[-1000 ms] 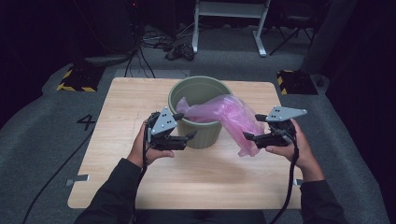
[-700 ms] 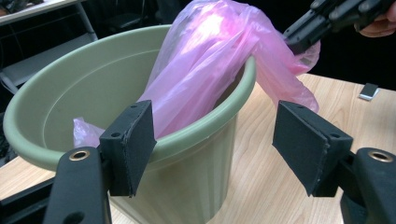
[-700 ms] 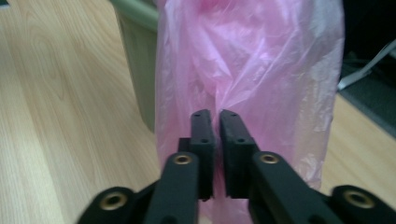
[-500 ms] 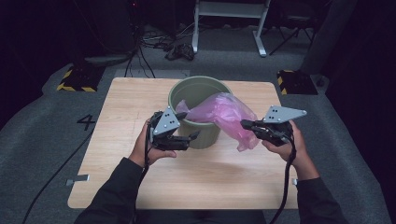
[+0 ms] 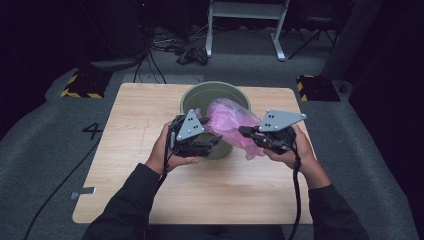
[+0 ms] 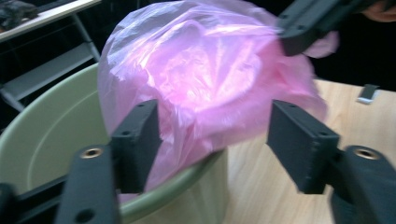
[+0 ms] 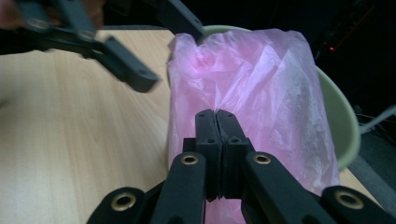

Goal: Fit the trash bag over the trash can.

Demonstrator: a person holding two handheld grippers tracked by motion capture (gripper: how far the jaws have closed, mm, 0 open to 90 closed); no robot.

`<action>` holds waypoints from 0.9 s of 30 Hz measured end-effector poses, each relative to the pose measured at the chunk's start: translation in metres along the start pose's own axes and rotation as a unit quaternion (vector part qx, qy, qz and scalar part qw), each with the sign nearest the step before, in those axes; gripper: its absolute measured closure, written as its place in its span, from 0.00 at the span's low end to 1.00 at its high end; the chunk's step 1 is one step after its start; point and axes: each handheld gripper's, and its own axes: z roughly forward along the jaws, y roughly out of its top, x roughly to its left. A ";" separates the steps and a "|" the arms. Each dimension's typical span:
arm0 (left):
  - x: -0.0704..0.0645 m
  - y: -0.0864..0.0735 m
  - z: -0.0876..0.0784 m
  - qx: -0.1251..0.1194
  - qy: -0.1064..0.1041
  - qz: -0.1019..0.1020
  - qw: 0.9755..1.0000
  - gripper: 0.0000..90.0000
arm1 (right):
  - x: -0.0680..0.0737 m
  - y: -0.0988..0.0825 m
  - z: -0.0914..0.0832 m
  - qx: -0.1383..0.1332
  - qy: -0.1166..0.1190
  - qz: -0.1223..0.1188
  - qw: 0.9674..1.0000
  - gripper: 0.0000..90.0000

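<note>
Jaws first, the ones nearest me. My right gripper (image 7: 217, 114) has its jaws pressed flat together, and a fold of the pink bag (image 7: 261, 93) is pinched between them; the film runs up and away from the tips in the right gripper view. In the high view that gripper (image 5: 243, 131) sits just right of the bucket (image 5: 197, 97), level with its near rim, with the bag (image 5: 231, 120) bunched against it.

My left gripper (image 6: 212, 135) has its jaws apart and they have just been closing in. The bag (image 6: 205, 70) bulges between them, and the left jaw lies against the film, but the right jaw stands clear of it, so nothing is clamped there. In the high view this gripper (image 5: 216, 141) is at the bucket's near left side, tips pointing toward the bag.

The bag itself sits half in the bucket: its lower part hangs inside over the near rim (image 6: 187, 179), and its crumpled top rises above the rim and spills out to the right of it. One loose flap droops down outside the bucket's near wall, toward my right gripper.

The bucket, pale green, stands on the worktop (image 5: 130, 115), on its far half and about midway across. Beyond the bucket the worktop ends, and grey floor (image 5: 40, 120) lies past it with cables and a white frame (image 5: 245, 10).
</note>
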 end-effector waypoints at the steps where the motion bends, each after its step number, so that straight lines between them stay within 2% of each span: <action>1: 0.001 0.000 0.000 0.002 0.002 0.005 1.000 0.55 | 0.001 0.002 0.001 -0.001 0.001 -0.002 1.000 0.99; 3: 0.001 0.000 0.001 0.008 0.020 0.018 1.000 0.65 | 0.003 0.004 0.001 -0.004 0.005 -0.001 1.000 0.99; 6: 0.003 -0.002 0.000 0.007 0.034 0.027 0.999 0.81 | 0.004 0.006 0.002 -0.008 0.011 0.003 1.000 0.99; 10: 0.006 -0.003 0.000 0.008 0.051 0.036 0.998 0.94 | 0.004 0.007 0.003 -0.014 0.013 0.009 1.000 0.97; 11: 0.007 -0.003 -0.001 0.009 0.056 0.033 0.998 0.95 | 0.004 0.007 0.003 -0.016 0.013 0.010 1.000 0.92; 12: 0.009 -0.004 -0.001 0.008 0.054 0.029 0.998 0.96 | 0.004 0.007 0.003 -0.016 0.007 0.011 1.000 0.83; 13: 0.011 -0.005 -0.002 0.008 0.057 0.026 0.998 0.97 | 0.004 0.006 0.003 -0.021 0.001 0.017 1.000 0.80; 15: 0.014 -0.006 -0.003 0.007 0.059 0.020 0.998 0.97 | 0.003 0.004 0.000 -0.031 0.008 0.020 0.999 0.71; 17: 0.018 -0.008 -0.005 0.005 0.060 0.013 0.998 0.97 | 0.003 0.002 -0.004 -0.039 0.005 0.025 0.999 0.59; 20: 0.023 -0.011 -0.007 0.005 0.059 0.005 0.998 0.97 | 0.003 -0.005 -0.010 -0.045 0.006 0.027 0.999 0.46; 25: 0.032 -0.016 -0.011 -0.001 0.064 -0.012 0.998 0.96 | 0.001 -0.020 -0.021 -0.059 0.009 0.048 0.997 0.32; 27: 0.034 -0.018 -0.012 -0.001 0.062 -0.016 0.998 0.96 | 0.001 -0.027 -0.024 -0.065 0.022 0.052 0.996 0.31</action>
